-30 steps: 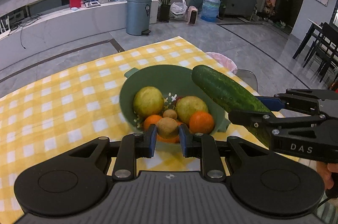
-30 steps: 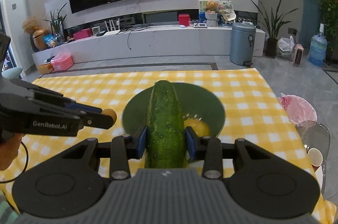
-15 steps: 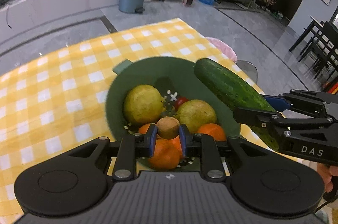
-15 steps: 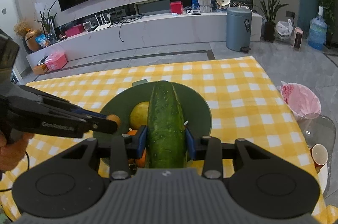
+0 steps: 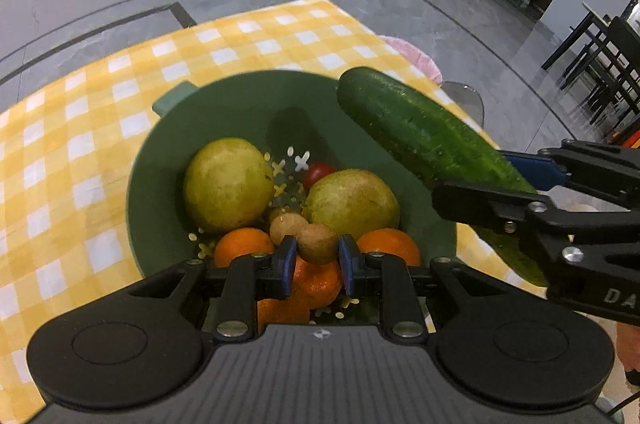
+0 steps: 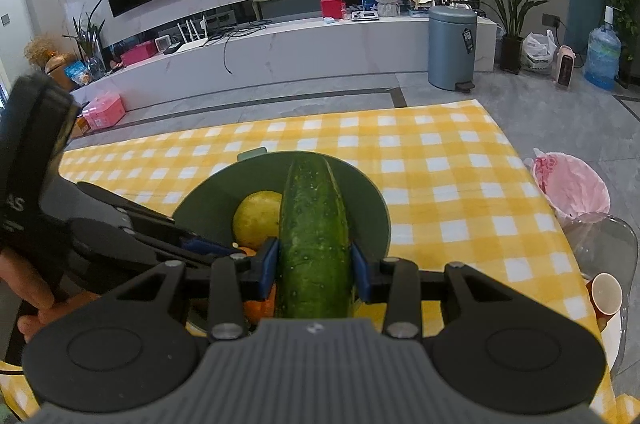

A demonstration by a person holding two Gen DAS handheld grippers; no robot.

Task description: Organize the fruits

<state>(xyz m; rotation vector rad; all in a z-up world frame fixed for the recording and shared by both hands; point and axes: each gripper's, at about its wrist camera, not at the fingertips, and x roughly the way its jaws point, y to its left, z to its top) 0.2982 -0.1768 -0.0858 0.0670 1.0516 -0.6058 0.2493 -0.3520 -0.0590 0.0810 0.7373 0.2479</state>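
Observation:
A green bowl [image 5: 240, 112] sits on the yellow checked tablecloth. It holds two yellow-green round fruits [image 5: 228, 182], oranges [image 5: 242, 250], a kiwi [image 5: 286, 228] and a small red fruit [image 5: 318, 173]. My left gripper [image 5: 314, 258] is shut on a brown kiwi [image 5: 318, 243], just above the oranges at the bowl's near side. My right gripper [image 6: 314, 270] is shut on a long green cucumber [image 6: 314, 224] and holds it over the bowl [image 6: 372, 212]. The cucumber [image 5: 424, 136] reaches over the bowl's right rim in the left wrist view.
The table's right edge is close to the bowl. A pink-lined bin [image 6: 570, 184], a clear chair [image 6: 604, 248] and a paper cup [image 6: 606, 294] stand beyond it. A grey pedal bin [image 6: 452, 46] and a white TV bench [image 6: 280, 52] are farther back.
My left gripper has moved forward and down with the kiwi, over the fruit in the bowl. My right gripper has moved slightly with the cucumber and still holds it over the bowl.

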